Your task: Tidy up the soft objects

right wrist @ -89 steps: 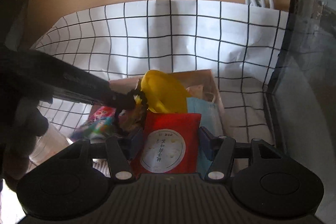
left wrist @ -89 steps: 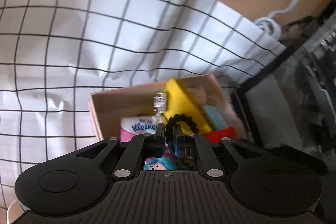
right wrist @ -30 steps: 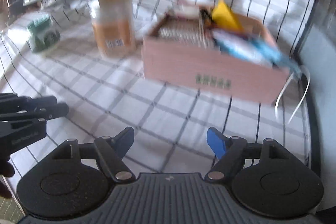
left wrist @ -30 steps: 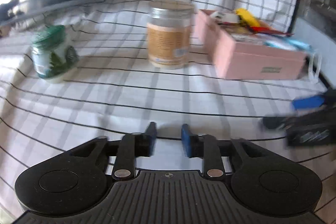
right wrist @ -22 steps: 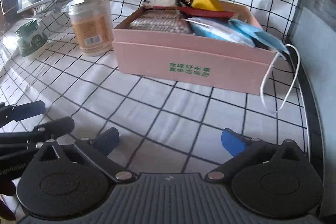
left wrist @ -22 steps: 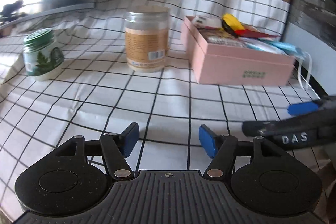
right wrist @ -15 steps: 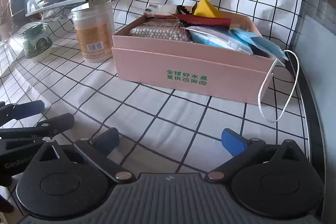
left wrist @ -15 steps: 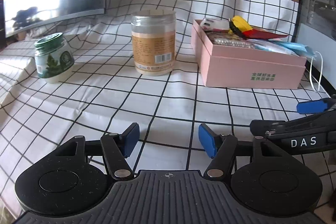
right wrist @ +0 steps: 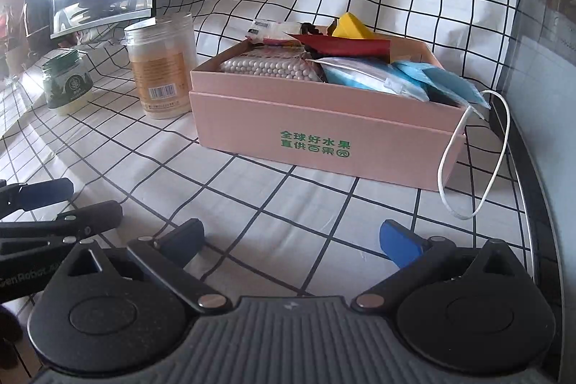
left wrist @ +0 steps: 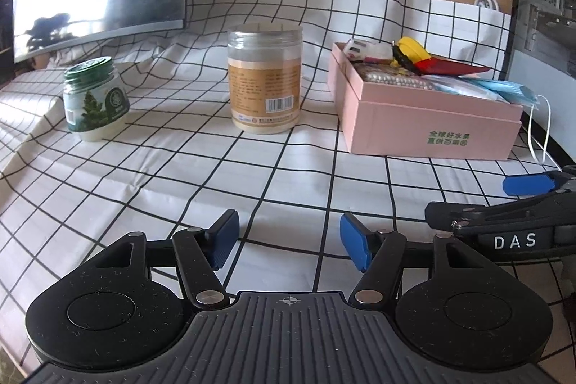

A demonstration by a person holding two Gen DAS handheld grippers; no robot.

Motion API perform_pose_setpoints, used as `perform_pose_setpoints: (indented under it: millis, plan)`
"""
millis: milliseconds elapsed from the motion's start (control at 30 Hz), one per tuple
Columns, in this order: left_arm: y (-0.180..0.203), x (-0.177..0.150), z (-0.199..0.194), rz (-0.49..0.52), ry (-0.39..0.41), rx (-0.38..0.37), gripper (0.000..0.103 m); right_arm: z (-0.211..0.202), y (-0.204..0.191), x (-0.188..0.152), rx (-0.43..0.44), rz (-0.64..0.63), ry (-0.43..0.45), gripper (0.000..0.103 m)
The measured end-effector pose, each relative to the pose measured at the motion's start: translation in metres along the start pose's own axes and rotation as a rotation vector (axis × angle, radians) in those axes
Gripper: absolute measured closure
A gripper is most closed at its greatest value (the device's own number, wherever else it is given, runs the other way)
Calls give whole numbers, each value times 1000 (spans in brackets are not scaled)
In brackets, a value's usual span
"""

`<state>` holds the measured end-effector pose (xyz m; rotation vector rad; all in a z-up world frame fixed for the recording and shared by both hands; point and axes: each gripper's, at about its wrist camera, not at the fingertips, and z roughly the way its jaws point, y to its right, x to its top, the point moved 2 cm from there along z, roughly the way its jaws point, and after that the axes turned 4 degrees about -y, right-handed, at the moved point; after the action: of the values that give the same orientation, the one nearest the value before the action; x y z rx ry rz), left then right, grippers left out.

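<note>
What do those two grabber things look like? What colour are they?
Both are black plastic. The left gripper and the right gripper each have two thin black arms with silver rivets, blue pads on the fingertips, two round black housings and a ribbed grey plate between them. Seen from the left wrist camera, the right gripper has white letters, DAS, on its side. No cables or sleeves show.

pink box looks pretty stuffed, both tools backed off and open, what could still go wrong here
1. The blue face mask droops over the right end of the pink box, and its white ear loop trails onto the checked cloth; a passing tool could snag it and drag the mask out.
2. The red packet and yellow item lie heaped above the rim, so a nudge may spill them.
</note>
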<state>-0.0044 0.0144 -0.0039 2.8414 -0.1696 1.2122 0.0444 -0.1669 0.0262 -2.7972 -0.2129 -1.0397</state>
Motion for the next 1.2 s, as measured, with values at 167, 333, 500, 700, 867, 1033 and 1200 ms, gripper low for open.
perform_pose_setpoints:
  millis: [167,333,500,700,867,1033,1200]
  plan:
    - [0,0,1,7,-1,2,36,0,0,0,0,0,0,0]
    - [0,1,2,8,-5,3,36,0,0,0,0,0,0,0]
    - [1,2,2,8,-5,4,36,0,0,0,0,0,0,0]
    - [1,2,3,5,-5,5,36,0,0,0,0,0,0,0]
    - [1,2,3,6,-5,5,36,0,0,0,0,0,0,0]
    - [0,1,3,8,-5,3,36,0,0,0,0,0,0,0]
    - [0,2,3,10,-6,3,36,0,0,0,0,0,0,0]
